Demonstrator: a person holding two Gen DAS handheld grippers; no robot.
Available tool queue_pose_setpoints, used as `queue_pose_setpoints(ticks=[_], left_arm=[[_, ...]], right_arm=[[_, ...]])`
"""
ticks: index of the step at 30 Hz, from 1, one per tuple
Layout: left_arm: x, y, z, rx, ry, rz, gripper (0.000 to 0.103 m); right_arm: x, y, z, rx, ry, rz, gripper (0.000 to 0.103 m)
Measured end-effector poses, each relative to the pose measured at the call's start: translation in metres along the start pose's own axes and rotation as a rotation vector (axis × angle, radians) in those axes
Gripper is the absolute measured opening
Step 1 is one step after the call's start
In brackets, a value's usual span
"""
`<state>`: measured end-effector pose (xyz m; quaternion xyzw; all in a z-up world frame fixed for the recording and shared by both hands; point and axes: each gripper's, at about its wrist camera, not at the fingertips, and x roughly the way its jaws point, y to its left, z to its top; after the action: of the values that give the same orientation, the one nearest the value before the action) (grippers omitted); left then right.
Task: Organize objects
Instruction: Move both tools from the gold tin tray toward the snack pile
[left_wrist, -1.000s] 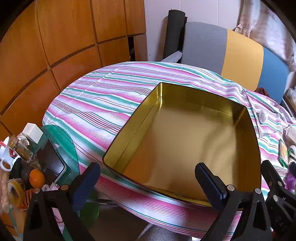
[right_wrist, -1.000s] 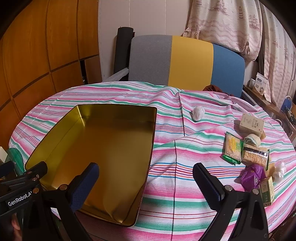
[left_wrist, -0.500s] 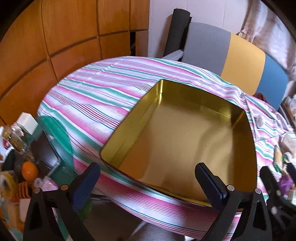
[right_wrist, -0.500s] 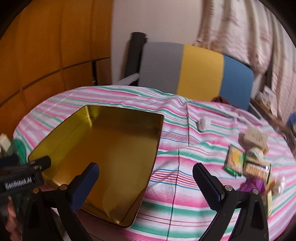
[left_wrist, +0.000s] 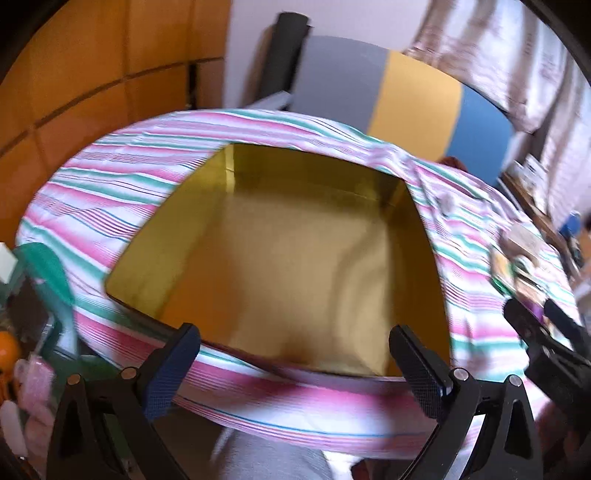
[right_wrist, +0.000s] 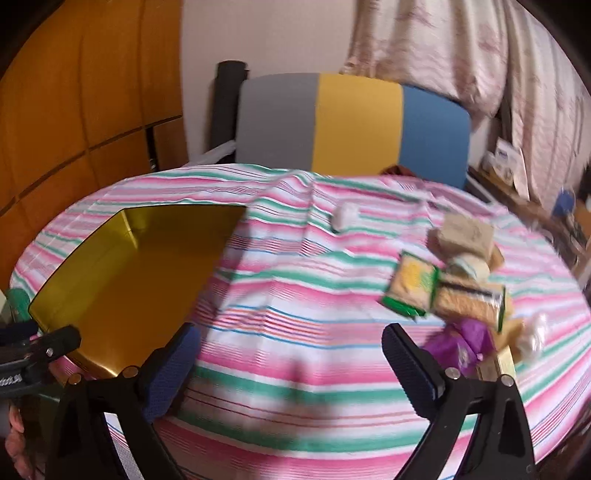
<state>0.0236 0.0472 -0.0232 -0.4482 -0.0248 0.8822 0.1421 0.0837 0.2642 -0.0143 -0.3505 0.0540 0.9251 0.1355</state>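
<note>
An empty gold tin box (left_wrist: 288, 258) lies on the striped tablecloth (left_wrist: 110, 192); in the right wrist view the gold tin box (right_wrist: 125, 273) is at the left. My left gripper (left_wrist: 295, 365) hovers open at the tin's near rim, nothing between its fingers. My right gripper (right_wrist: 291, 365) hangs open above bare cloth (right_wrist: 295, 332), right of the tin. Beyond its right finger sits a cluster of snacks: a green cracker packet (right_wrist: 412, 286), a tan cracker pack (right_wrist: 471, 299), a purple wrapper (right_wrist: 460, 345), a beige box (right_wrist: 467, 232). A small white wrapped piece (right_wrist: 345, 216) lies apart, farther back.
A chair with a grey, yellow and blue back (right_wrist: 354, 118) stands behind the table. Wood panelling (right_wrist: 74, 92) fills the left. Left of the table is a green-lidded bin with clutter (left_wrist: 33, 280). The other gripper (left_wrist: 546, 343) shows at the right edge.
Both cameras have swung to the right and blurred; the right gripper now faces the snack cluster more closely. Both grippers stay open and hold nothing.
</note>
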Motion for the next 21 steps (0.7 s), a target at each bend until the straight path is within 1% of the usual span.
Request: queue_pose_setpoints(ticks=[3, 5, 6, 7, 9, 12, 15, 18, 19, 21], left_arm=[[0.003, -0.017, -0.004, 0.039, 0.043, -0.033, 0.103], [0.004, -0.028, -0.008, 0.076, 0.044, -0.024, 0.103], [0.004, -0.034, -0.010, 0.095, 0.041, -0.017, 0.103], [0.003, -0.038, -0.012, 0.110, 0.038, -0.017, 0.103], [0.001, -0.042, -0.017, 0.127, 0.032, -0.037, 0.103], [-0.005, -0.048, -0.023, 0.125, 0.027, -0.107, 0.103], [-0.005, -0.049, -0.025, 0.113, 0.039, -0.145, 0.103], [-0.003, -0.054, -0.029, 0.113, 0.053, -0.145, 0.103], [-0.001, -0.055, -0.030, 0.115, 0.055, -0.142, 0.103], [-0.001, -0.055, -0.032, 0.116, 0.055, -0.140, 0.103]], right_arm=[[0.006, -0.026, -0.007, 0.048, 0.030, 0.004, 0.094], [0.014, -0.045, -0.013, 0.068, 0.053, -0.035, 0.089], [0.018, -0.054, -0.016, 0.082, 0.065, -0.063, 0.084], [0.023, -0.068, -0.018, 0.108, 0.076, -0.089, 0.082], [0.032, -0.090, -0.022, 0.158, 0.099, -0.105, 0.082], [0.042, -0.122, -0.032, 0.249, 0.130, -0.139, 0.082], [0.050, -0.138, -0.038, 0.272, 0.143, -0.163, 0.082], [0.053, -0.136, -0.037, 0.238, 0.131, -0.134, 0.082], [0.054, -0.131, -0.036, 0.225, 0.125, -0.103, 0.082], [0.052, -0.120, -0.035, 0.217, 0.110, 0.010, 0.082]])
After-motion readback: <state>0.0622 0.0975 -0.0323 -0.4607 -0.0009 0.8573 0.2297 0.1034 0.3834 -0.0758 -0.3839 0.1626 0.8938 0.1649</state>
